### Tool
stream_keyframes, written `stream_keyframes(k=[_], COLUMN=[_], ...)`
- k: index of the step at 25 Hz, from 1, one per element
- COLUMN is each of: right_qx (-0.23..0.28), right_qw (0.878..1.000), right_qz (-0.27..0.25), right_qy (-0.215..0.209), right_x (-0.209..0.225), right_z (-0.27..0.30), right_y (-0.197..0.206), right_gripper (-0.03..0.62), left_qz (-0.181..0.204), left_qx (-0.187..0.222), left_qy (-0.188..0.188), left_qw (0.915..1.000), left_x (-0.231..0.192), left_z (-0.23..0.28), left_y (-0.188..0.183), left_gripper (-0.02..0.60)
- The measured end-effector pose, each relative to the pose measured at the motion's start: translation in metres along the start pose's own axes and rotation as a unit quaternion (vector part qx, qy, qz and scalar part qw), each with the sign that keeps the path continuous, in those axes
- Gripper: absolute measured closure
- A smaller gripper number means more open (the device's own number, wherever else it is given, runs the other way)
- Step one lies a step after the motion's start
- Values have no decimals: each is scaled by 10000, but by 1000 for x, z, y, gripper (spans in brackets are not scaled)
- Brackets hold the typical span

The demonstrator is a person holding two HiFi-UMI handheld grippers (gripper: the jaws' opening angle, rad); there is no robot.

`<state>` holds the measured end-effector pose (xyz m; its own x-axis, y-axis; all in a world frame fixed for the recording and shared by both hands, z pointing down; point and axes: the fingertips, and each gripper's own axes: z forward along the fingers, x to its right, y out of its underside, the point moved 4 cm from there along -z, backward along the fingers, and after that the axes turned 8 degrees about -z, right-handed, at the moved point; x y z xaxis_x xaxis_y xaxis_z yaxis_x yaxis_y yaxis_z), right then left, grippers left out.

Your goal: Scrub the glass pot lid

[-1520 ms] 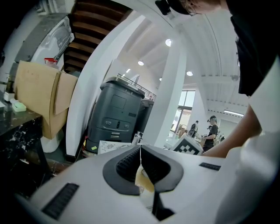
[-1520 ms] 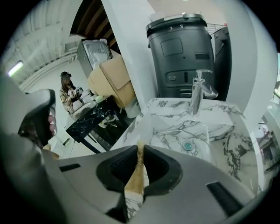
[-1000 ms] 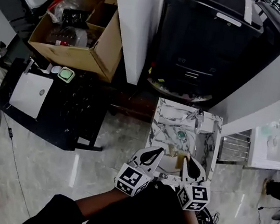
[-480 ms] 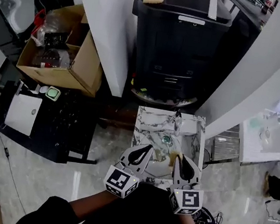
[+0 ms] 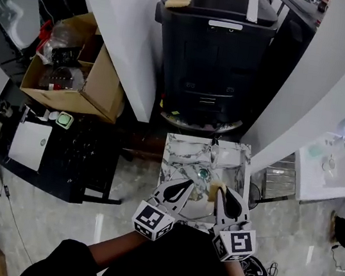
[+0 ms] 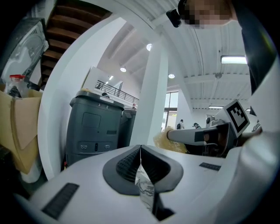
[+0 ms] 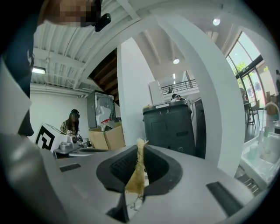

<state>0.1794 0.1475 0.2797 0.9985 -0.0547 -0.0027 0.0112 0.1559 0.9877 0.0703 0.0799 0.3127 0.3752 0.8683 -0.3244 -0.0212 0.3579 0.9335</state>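
Over a small marble sink [image 5: 183, 152], both grippers are held close together. My left gripper [image 5: 188, 185] is shut on the rim of the glass pot lid [image 5: 197, 196], which lies roughly flat between the grippers. Only a thin edge of that rim [image 6: 144, 188] shows between its jaws. From the right gripper view the lid [image 7: 89, 152] and its metal knob [image 7: 68, 147] appear at the left. My right gripper [image 5: 221, 194] is shut on a yellow scrub sponge [image 5: 216, 187], whose frayed edge [image 7: 136, 170] sticks up between the jaws, just right of the lid.
A faucet [image 5: 213, 148] stands at the sink's back. Behind it are a black bin [image 5: 212, 49] and a white pillar [image 5: 120, 35]. An open cardboard box [image 5: 72, 73] and a black table [image 5: 73, 151] are on the left, and a white basin unit [image 5: 327, 166] on the right. A person [image 7: 72, 122] stands far off.
The head view has swung so that the sink sits nearer the centre. Both grippers stay over the sink with the same holds, and the sponge has edged slightly forward.
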Motion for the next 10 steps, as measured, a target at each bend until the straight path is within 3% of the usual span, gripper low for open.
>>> stream_keyframes(k=[5, 10], right_qx=[146, 119], right_qw=[9999, 9998], right_qz=[-14, 121], right_qy=[-41, -64], right_x=[6, 18], right_z=[1, 0], right_y=[-5, 0], right_gripper=[536, 536], left_qz=[64, -195], left_qx=[-19, -40], left_qy=[161, 553], left_qw=[9998, 9983], left_x=[8, 18], left_z=[9, 19], left_y=[0, 7], left_gripper=[565, 565])
